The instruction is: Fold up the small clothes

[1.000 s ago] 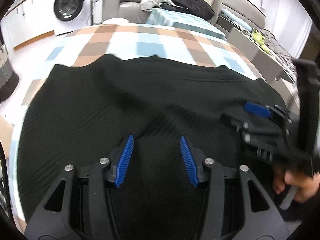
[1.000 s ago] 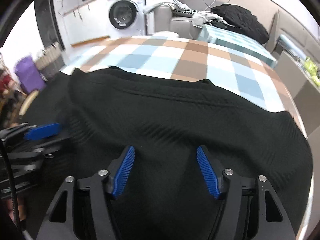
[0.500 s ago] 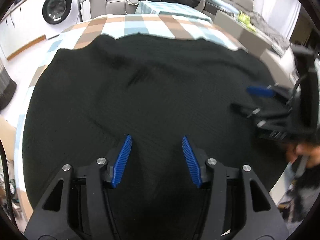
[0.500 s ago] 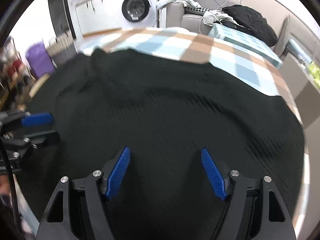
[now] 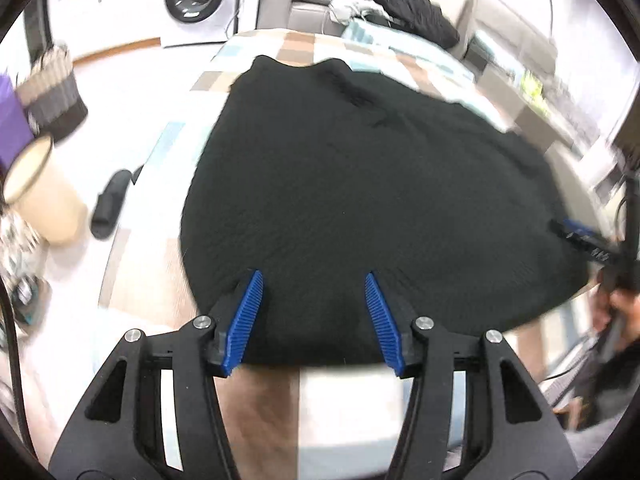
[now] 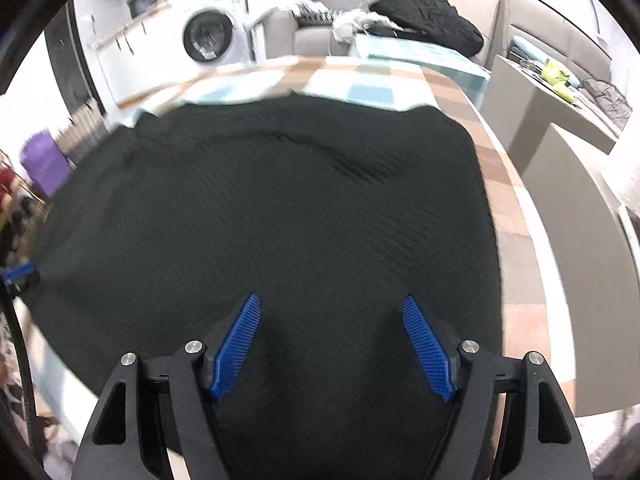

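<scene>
**A:** Both your pairs of jaws stand apart with nothing pinched. The left gripper hangs over the near hem of the black garment, and the right gripper over the cloth further in from that hem.

**B:** And where does the garment lie?

**A:** Spread flat on the checked table, covering most of it. The washing machine stands beyond the garment's far edge. That edge has two small peaks with a dip between them. You could read it as a neckline, though I cannot say for sure.

**B:** So which way does it run?

**A:** If that dip is the neck, the garment points towards the washing machine, hem nearest you, and its long axis runs from you to the machine — but the fisheye bends things, so take that as a guess.

**B:** How do you do this step well?

**A:** Judging from the pictures, you are placing yourself for the first grip. Set each gripper at a hem corner, level with the other, pinch only the top layer, then carry the hem towards the machine — keeping the cloth taut between your hands so no crease forms.
</scene>
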Demonstrator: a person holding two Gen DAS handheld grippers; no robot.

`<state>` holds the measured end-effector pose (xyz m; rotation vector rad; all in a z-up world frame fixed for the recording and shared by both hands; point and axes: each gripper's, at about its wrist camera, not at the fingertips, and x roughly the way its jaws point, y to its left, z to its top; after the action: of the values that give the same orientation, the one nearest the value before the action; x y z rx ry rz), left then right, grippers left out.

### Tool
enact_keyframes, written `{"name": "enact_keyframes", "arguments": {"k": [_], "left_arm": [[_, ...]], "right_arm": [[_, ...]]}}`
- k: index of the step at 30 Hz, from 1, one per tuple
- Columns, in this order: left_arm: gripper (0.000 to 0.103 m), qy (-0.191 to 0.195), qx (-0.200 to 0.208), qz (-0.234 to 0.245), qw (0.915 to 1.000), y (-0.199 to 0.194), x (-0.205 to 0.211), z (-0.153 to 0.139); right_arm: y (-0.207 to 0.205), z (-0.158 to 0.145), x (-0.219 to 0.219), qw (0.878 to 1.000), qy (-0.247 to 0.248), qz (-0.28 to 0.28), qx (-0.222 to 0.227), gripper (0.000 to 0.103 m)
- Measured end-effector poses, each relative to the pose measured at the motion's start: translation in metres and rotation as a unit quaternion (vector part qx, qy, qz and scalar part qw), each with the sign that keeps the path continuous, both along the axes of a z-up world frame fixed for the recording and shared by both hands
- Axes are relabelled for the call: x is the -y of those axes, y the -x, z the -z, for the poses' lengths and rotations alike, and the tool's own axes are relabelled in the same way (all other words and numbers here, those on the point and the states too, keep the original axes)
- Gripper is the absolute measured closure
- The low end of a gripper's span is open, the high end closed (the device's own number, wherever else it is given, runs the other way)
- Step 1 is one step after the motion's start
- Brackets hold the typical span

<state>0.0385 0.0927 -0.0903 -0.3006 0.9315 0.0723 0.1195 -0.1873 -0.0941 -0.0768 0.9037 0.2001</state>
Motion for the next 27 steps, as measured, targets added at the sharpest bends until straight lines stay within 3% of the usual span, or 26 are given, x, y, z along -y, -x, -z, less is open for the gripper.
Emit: {"name": "enact_keyframes", "arguments": {"k": [4, 13, 17, 22, 25, 26, 27], "left_arm": [[0.052, 0.07, 0.016, -0.044, 0.9964, 0.031, -0.018, -0.003], [0.052, 0.161, 0.001, -0.092, 0.9827, 0.058, -0.032, 0.022], [0.052, 0.164, 0.031, -0.123, 0.9783, 0.045, -0.037, 0.026], [0.053, 0.161, 0.062, -0.154, 0.9728, 0.002, -0.046, 0.032], [0.074, 0.138, 0.069, -0.151, 0.9765, -0.022, -0.042, 0.032], [0.091, 0.122, 0.07, -0.151, 0.9785, -0.028, -0.039, 0.031], [0.095, 0.11, 0.069, -0.151, 0.98, -0.035, -0.038, 0.03]], "right_arm": [[0.004, -0.011, -0.014, 0.997, -0.069, -0.03, 0.013, 0.027], [0.005, -0.012, -0.059, 0.991, -0.08, -0.105, 0.013, 0.027], [0.006, -0.01, -0.072, 0.989, -0.084, -0.122, 0.01, 0.027], [0.006, -0.008, -0.085, 0.988, -0.087, -0.129, 0.007, 0.027], [0.006, -0.006, -0.089, 0.988, -0.081, -0.129, 0.005, 0.027], [0.005, -0.005, -0.09, 0.989, -0.08, -0.128, 0.004, 0.027], [0.003, -0.004, -0.091, 0.989, -0.079, -0.128, 0.004, 0.027]]}}
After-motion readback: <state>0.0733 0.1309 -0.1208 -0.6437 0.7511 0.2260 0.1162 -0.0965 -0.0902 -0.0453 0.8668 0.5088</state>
